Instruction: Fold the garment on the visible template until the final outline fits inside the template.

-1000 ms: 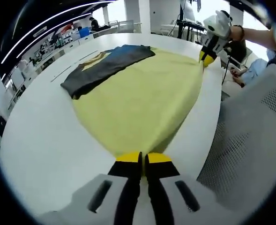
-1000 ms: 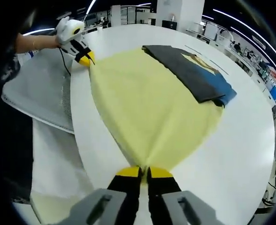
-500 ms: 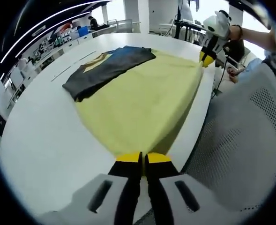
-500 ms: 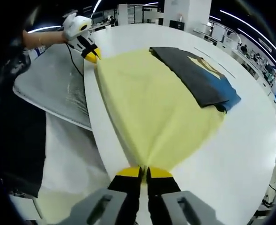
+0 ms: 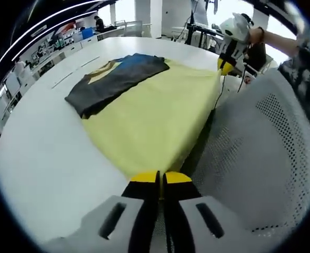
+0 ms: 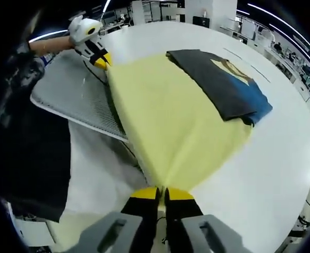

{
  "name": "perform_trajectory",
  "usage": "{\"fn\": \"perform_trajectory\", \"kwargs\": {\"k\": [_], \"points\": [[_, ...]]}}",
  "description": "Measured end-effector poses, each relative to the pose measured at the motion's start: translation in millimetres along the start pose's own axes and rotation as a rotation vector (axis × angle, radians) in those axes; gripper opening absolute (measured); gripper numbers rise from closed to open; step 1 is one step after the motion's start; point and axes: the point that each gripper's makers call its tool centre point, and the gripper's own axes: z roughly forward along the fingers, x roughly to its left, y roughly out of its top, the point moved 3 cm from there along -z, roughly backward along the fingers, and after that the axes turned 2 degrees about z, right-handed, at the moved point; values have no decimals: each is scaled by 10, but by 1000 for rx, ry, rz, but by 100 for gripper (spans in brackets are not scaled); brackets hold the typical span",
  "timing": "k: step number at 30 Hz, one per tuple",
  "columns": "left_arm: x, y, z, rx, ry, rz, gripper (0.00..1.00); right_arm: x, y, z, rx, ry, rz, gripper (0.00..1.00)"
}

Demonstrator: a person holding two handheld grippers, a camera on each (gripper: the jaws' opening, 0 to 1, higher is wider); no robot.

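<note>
At the bottom centre of each view, the left claw [image 5: 160, 178] and right claw [image 6: 161, 193] pinch corners of the yellow garment [image 5: 152, 113] spread across the white desk [image 5: 44, 153], so both should lift evenly, keeping the edge taut.

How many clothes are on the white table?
2. A big yellow cloth is spread near the table's edge, pinched by both grippers. A dark folded garment lies on the cloth's far side. More could be hidden underneath.

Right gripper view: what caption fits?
Right gripper pinches the pale yellow cloth; a folded dark garment lies on it.
</note>
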Motion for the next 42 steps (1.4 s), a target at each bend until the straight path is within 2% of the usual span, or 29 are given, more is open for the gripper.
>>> {"fn": "perform_trajectory", "kwargs": {"k": [6,10,12,20,31,37,42], "points": [[-82,7,-91,18,-41,13,0,78,1,-101,21,23,11,0],[-41,116,-180,18,-43,27,0,25,80,-201,13,10,-1,0],[49,256,-221,-33,-2,53,0,-73,164,-272,-10,-27,0,0],[360,554,-321,-99,95,68,0,-435,519,-510,-90,-147,-24,0],[786,959,-433,-201,228,54,0,-806,870,-718,-154,-240,-37,0],[1031,1212,-497,-278,314,17,0,-991,1022,-816,-192,-285,-40,0],[1152,1339,-503,-298,355,39,0,-1106,1174,-897,-220,-324,-42,0]]}}
